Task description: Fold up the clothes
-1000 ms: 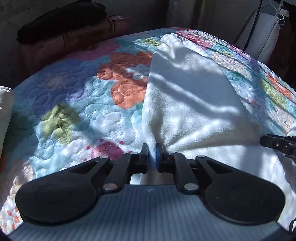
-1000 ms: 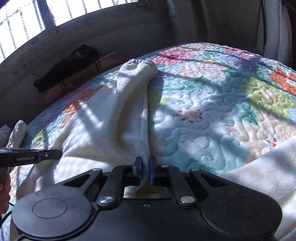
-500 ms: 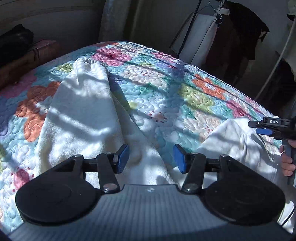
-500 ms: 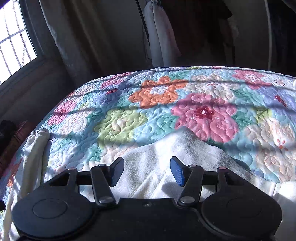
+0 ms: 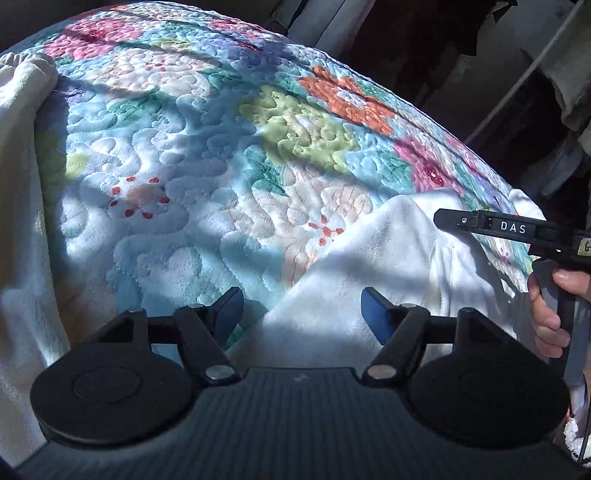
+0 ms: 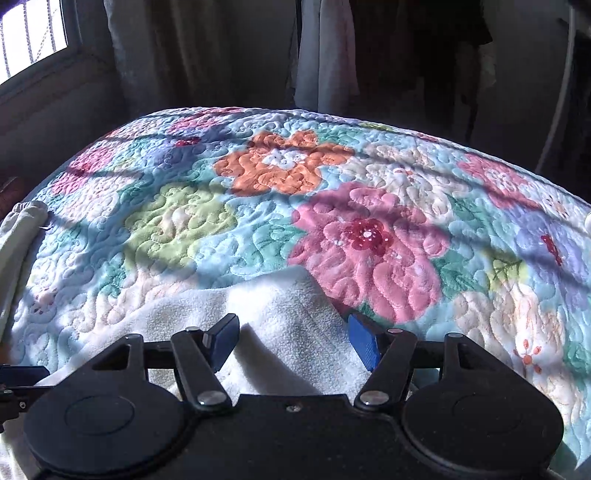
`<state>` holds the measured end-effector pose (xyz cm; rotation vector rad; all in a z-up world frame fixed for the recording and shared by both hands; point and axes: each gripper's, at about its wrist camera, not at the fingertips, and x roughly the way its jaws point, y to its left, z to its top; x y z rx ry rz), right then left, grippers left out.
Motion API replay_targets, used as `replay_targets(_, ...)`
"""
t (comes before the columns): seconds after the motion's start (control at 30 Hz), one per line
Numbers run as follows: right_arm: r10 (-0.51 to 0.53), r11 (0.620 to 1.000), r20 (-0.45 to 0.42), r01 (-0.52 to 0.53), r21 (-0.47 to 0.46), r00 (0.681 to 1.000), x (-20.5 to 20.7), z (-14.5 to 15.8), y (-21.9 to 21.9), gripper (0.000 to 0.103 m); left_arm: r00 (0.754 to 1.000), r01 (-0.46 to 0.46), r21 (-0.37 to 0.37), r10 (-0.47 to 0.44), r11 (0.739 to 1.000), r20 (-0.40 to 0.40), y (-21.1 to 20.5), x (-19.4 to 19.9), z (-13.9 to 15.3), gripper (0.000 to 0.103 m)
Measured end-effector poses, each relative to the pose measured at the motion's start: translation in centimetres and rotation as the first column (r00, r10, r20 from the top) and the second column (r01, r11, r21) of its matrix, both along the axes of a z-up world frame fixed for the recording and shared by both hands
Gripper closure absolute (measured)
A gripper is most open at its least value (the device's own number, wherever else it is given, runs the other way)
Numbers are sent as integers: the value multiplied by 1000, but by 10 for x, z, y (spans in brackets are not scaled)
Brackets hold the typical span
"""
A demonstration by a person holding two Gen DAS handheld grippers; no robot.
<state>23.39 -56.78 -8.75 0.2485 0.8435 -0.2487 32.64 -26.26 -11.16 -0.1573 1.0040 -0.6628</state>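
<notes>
Across the near side of the bed lies a white fleece garment (image 5: 388, 251), spread on the floral quilt (image 5: 207, 155). One long part of it runs up the far left edge to a gathered cuff (image 5: 26, 70); another part ends in a soft peak (image 6: 284, 291) on the right, against a pink flower of the quilt.

Above the garment's near middle hangs the left gripper (image 5: 303, 312), its jaws opening, blue fingers (image 5: 373, 314) well apart. White fabric lies under the gap, but neither finger presses on it. Over the peak is the right gripper (image 6: 293, 341), its jaws opening too, with the fleece between its blue fingers (image 6: 364, 345) and not pinched by them.

At the right edge of the left view a hand (image 5: 550, 314) grips the right gripper's handle. Sun and barred shadows cross the quilt. Beyond the far side of the bed hang curtains (image 6: 155, 51) and a pale cloth (image 6: 325, 55), with a window (image 6: 29, 33) at far left.
</notes>
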Motion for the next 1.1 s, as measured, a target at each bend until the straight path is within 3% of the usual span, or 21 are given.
replay_targets(0.03,14,999,10,-15,36,1000,1,-3,-3,36,1000,-26,-6,26,1000,8,2,1,-1,22)
replay_targets(0.07,35,998,33,-37,57,999,-7,-2,-2,66,999,-46,-12,46,999,10,6,1,0,22)
replay_targets(0.1,62,996,68,-66,63,996,-24,1,4,84,998,-65,-18,66,998,12,9,1,1,22)
replay_targets(0.23,165,980,206,-184,76,964,-92,13,26,93,995,-84,-51,87,995,41,21,-7,8,22)
replay_targets(0.33,271,952,213,-295,87,939,-135,12,44,93,995,-54,-56,58,997,85,18,-15,13,22)
replay_targets(0.4,347,930,162,-362,66,923,-151,7,57,93,994,-36,-81,44,996,104,14,-19,14,21)
replay_targets(0.5,357,929,105,-365,68,928,-157,-1,59,93,998,4,-110,3,994,62,1,-22,5,17)
replay_targets(0.6,347,932,63,-352,86,936,-160,-6,57,93,998,64,-84,-61,994,31,-12,-32,-6,17)
replay_targets(0.67,331,932,81,-339,130,940,-161,-3,54,87,994,96,9,-96,995,48,-20,-43,-14,24)
replay_targets(0.73,298,929,128,-318,188,946,-164,4,49,81,984,120,99,-131,988,119,-26,-56,-16,30)
replay_targets(0.77,274,927,154,-303,219,949,-165,7,46,72,979,126,128,-144,984,146,-27,-62,-16,30)
replay_targets(0.8,245,925,182,-286,251,952,-165,10,42,63,976,126,142,-148,982,160,-28,-66,-16,30)
replay_targets(0.93,111,906,241,-198,374,964,-159,12,24,49,978,118,147,-141,982,156,-27,-65,-15,30)
replay_targets(1.0,17,870,242,-134,474,970,-151,6,11,40,977,123,149,-146,981,155,-27,-65,-15,30)
replay_targets(1.1,-122,794,199,-25,607,972,-134,-7,-8,36,975,130,161,-156,978,160,-29,-66,-16,30)
